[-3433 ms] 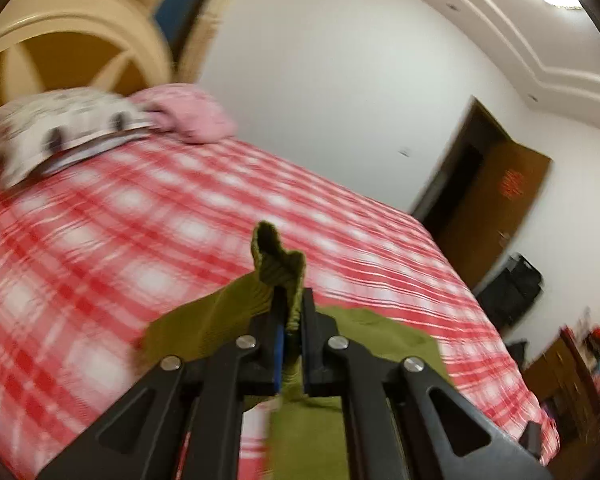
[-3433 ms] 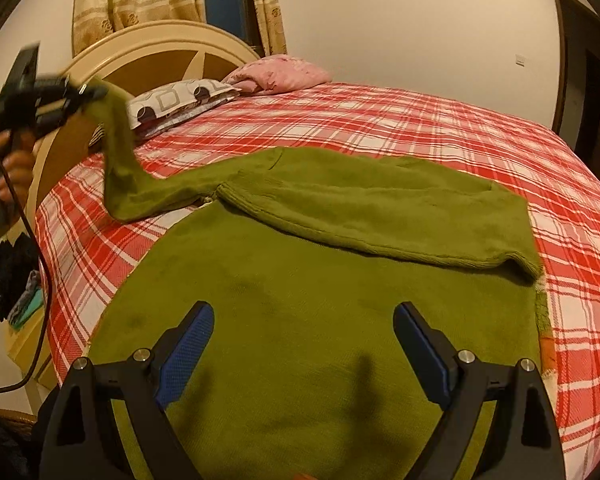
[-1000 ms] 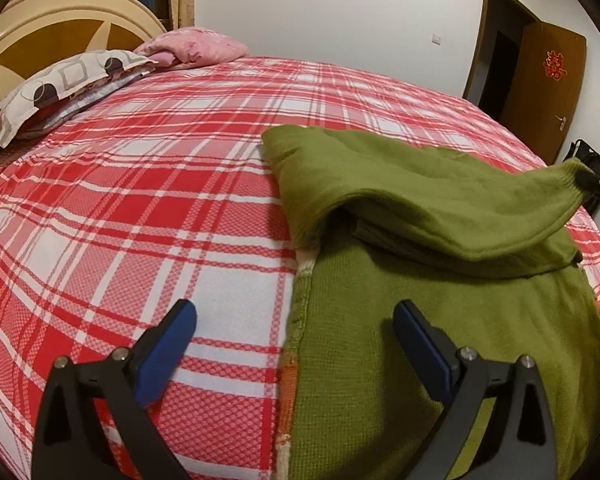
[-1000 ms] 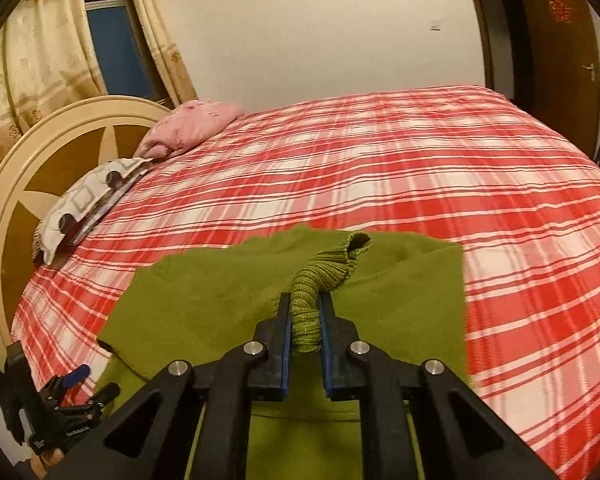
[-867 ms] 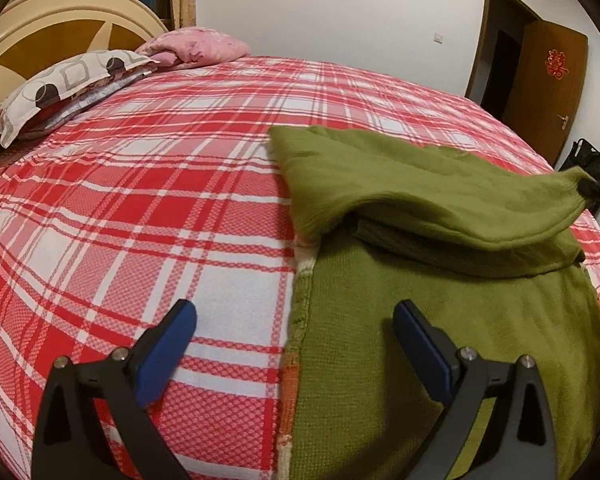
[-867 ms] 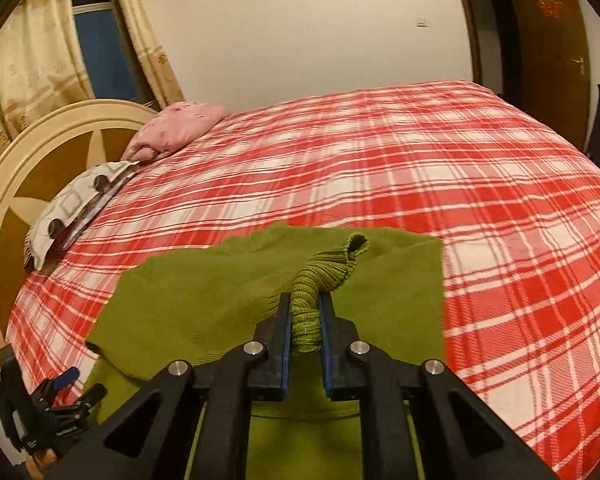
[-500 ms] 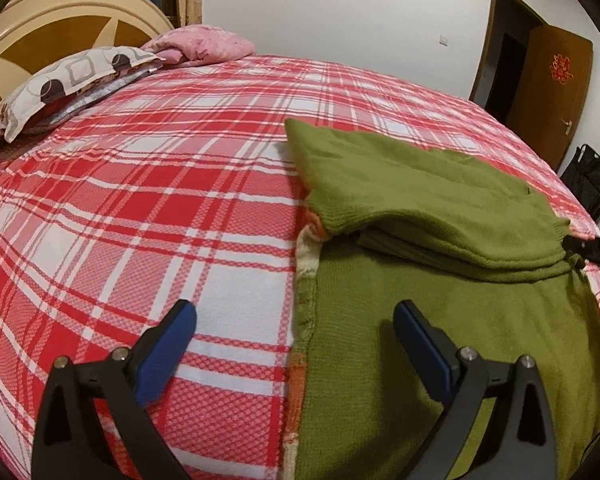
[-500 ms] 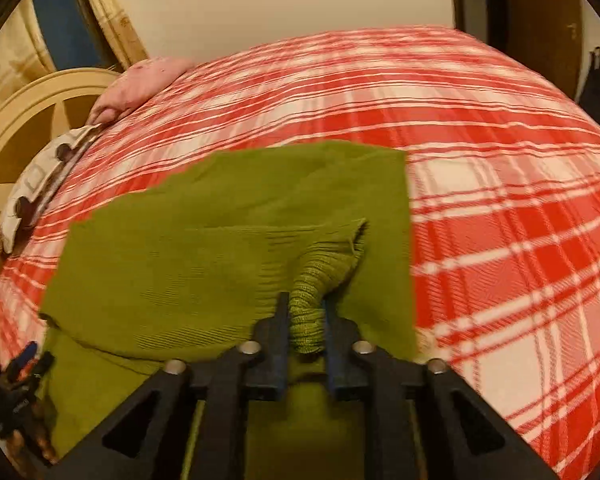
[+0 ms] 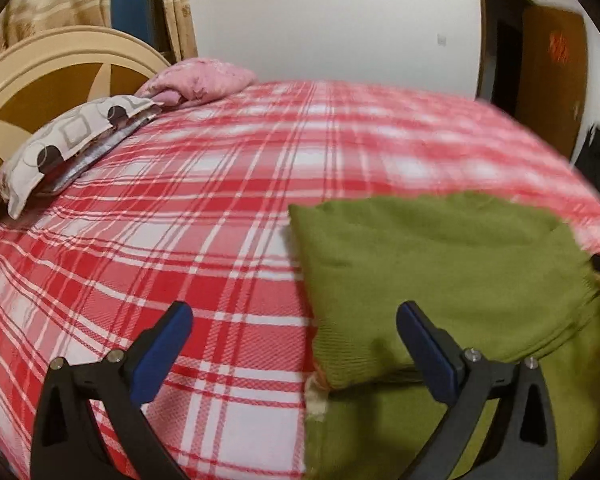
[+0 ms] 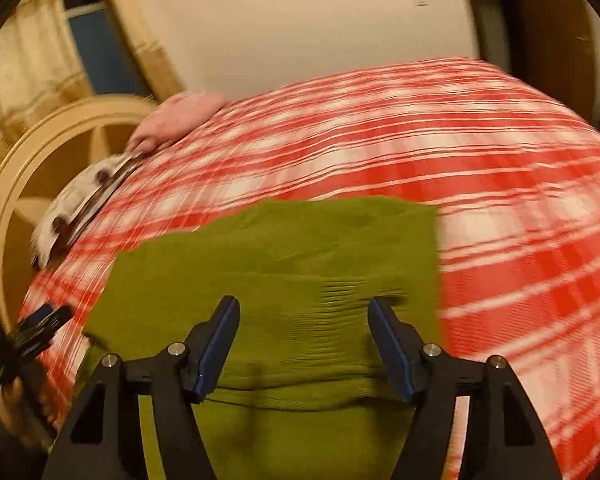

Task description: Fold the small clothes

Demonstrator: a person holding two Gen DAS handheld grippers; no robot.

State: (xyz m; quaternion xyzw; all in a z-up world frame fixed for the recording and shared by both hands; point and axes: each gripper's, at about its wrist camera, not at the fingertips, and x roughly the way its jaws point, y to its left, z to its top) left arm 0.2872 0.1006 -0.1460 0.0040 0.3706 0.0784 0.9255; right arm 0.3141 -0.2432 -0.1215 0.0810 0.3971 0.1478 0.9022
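Green knitwear, a sweater (image 10: 284, 280) with both sleeves folded across its body, lies flat on the red plaid bedspread (image 10: 500, 184), directly ahead of and beneath the right gripper (image 10: 302, 344). That claw's jaws have just been opening: half a second ago they pinched the ribbed cuff, and now they stand apart with the blue pads either side of bare knit, gripping nothing. The cuff (image 10: 340, 292) rests just beyond the fingertips, slightly toward the right pad, so the second sleeve looks laid down and released.

Seen from the left gripper (image 9: 294, 344), the sweater (image 9: 440, 272) sits ahead and to the right, its folded upper layer passing under the right-hand pad; the left-hand pad hangs over plain bedspread. These jaws are also spread wide and empty.

As folded, the garment reads as a rough rectangle whose long axis appears to run from the near edge of the bed away from the claws, toward the far wall; which end is the neck cannot be told. Sleeves seem done; a lengthwise fold of the body probably remains.

Farther out, a patterned pillow (image 9: 60, 148) and a pink one (image 9: 204, 80) lie by the headboard (image 9: 40, 76).
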